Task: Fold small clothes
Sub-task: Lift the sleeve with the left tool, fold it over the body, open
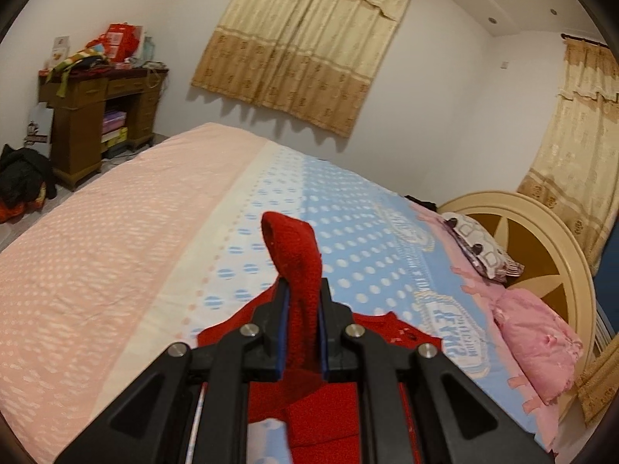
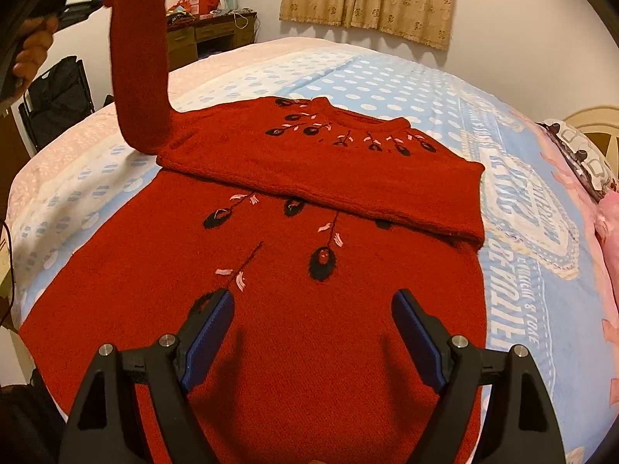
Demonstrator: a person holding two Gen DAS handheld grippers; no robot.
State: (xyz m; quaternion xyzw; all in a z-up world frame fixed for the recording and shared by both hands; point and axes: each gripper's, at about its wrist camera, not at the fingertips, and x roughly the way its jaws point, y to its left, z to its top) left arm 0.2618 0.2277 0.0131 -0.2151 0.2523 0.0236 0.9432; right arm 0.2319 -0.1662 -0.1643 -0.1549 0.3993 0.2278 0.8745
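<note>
Red sleeve between left fingers

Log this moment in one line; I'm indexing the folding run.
left gripper: shut on sleeve, lifted | right gripper: open above red sweater | other sleeve folded across
</note>
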